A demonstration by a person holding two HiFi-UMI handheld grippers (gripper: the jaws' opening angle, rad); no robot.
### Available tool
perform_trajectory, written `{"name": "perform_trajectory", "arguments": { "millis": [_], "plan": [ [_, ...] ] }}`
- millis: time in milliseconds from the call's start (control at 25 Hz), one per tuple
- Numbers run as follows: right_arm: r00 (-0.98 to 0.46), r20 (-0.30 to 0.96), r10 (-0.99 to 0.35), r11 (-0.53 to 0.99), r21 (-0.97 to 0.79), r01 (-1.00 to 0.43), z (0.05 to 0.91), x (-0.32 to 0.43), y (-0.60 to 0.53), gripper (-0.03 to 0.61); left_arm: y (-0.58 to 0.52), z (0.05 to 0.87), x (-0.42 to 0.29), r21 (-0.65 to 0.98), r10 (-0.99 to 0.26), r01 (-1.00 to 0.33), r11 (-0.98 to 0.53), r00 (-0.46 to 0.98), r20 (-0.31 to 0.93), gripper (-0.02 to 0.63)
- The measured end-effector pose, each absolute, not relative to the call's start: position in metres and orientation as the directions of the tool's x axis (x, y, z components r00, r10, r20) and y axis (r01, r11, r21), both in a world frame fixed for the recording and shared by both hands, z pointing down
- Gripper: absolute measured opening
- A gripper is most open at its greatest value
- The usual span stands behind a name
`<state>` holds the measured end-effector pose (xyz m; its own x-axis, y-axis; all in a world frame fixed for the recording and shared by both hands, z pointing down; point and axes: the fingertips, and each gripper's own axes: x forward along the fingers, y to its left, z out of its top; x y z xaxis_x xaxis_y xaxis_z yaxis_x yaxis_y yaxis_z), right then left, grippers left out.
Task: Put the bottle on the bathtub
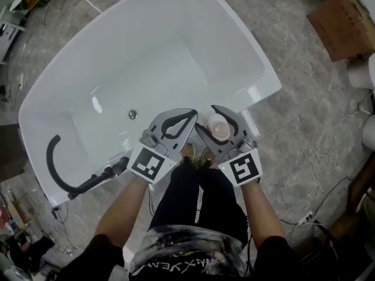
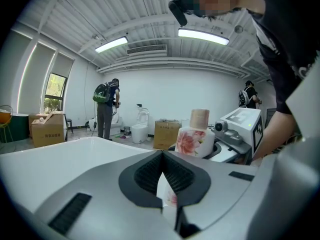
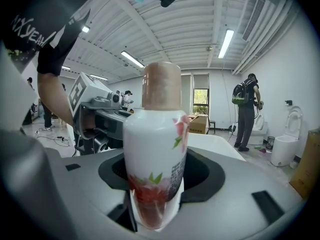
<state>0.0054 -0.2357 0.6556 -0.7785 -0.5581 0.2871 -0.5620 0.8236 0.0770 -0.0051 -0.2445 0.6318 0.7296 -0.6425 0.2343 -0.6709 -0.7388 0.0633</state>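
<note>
The white bathtub (image 1: pixel 146 57) spreads below and ahead of both your claws. A cardboard box (image 1: pixel 343 22) sits on the floor well off beyond your right claw (image 1: pixel 221 122). A black curved faucet (image 1: pixel 61 168) stands on the tub's rim out past your left claw (image 1: pixel 193 113). That left claw is closed tip to tip with nothing in it, just beside the right one. Your right claw grips the bottle (image 3: pixel 157 149) upright over the tub's near rim. It is white with a beige cap and pink flowers, and its black label print is too small to read.
</note>
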Motion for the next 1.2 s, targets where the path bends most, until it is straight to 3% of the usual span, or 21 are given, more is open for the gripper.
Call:
{"name": "perform_trajectory", "arguments": {
  "millis": [1200],
  "plan": [
    [-0.751,0.312,-0.583,0.804,0.086,-0.588,0.698,-0.004,-0.226,0.238,-0.233,0.645,-0.023,0.063,-0.648,-0.674,-0.736,0.727,0.227,0.011]
  ]
}}
